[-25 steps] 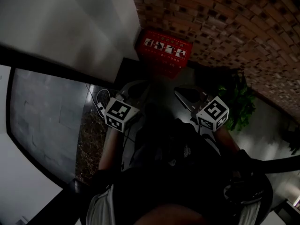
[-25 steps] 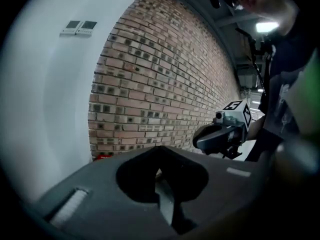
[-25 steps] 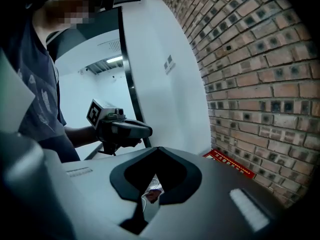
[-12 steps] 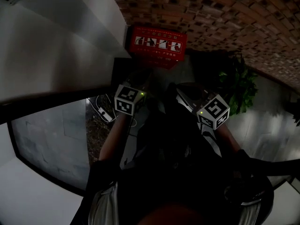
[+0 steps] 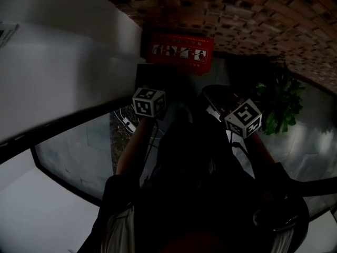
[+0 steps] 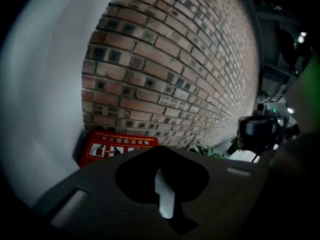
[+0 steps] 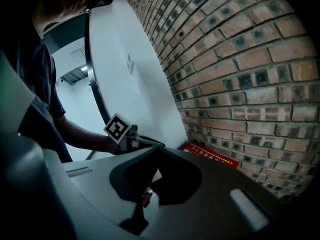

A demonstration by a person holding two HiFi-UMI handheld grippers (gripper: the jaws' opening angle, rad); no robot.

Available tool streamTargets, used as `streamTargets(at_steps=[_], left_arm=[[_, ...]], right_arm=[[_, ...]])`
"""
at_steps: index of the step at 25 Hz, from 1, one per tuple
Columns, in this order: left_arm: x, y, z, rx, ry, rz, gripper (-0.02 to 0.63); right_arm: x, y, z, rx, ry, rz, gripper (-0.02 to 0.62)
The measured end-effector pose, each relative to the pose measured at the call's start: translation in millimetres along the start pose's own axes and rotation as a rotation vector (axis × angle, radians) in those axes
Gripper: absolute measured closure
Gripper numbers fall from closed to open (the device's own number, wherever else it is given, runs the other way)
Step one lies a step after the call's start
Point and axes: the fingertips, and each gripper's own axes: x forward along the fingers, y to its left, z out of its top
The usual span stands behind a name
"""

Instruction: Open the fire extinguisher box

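Red fire extinguisher box point(image 5: 180, 53) top centre of head view, on the floor point(image 5: 316, 141) against the brick wall point(image 5: 253, 15). Left gripper point(image 6: 159, 150) jaws pressed together, nothing between; right gripper point(image 7: 157, 149) jaws likewise together; both below the box, clear of it

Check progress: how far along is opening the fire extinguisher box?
Done: nothing; the red fire extinguisher box looks closed against the brick wall. In hand: left gripper and right gripper, fingers shut and empty, point toward it, short of contact. Left: reach the box, open it.
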Motion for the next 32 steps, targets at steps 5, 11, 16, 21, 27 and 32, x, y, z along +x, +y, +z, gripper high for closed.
streamTargets(at_steps=[5, 11, 16, 21, 27, 32], left_arm=[[34.6, 23.1, -19.4, -0.207, 0.010, 0.062, 0.605], [67.7, 39.2, -49.2, -0.405, 0.068, 0.049, 0.435], [96.2, 57.4, -79.5, -0.494, 0.139, 0.033, 0.357], [121.2, 79.0, -107.2, -0.582, 0.181, 0.029, 0.357], [147.1, 107.3, -124.6, -0.714, 0.171, 0.043, 0.357], [165.4, 124.7, -135.0, -0.830, 0.137, 0.040, 0.357]], right_arm=[[-10.4, -32.6, -5.1, 0.000, 0.025, 0.012, 0.594], [-13.9, -53.7, -8.1, 0.028, 0.036, -0.007, 0.594], [-7.6, -60.2, -16.9, 0.056, 0.059, -0.029, 0.594], [3.5, -64.1, -22.4, 0.070, 0.093, -0.045, 0.594], [19.9, -67.1, -33.9, 0.096, 0.146, -0.058, 0.594], [32.4, -61.9, -35.7, 0.101, 0.175, -0.045, 0.594]])
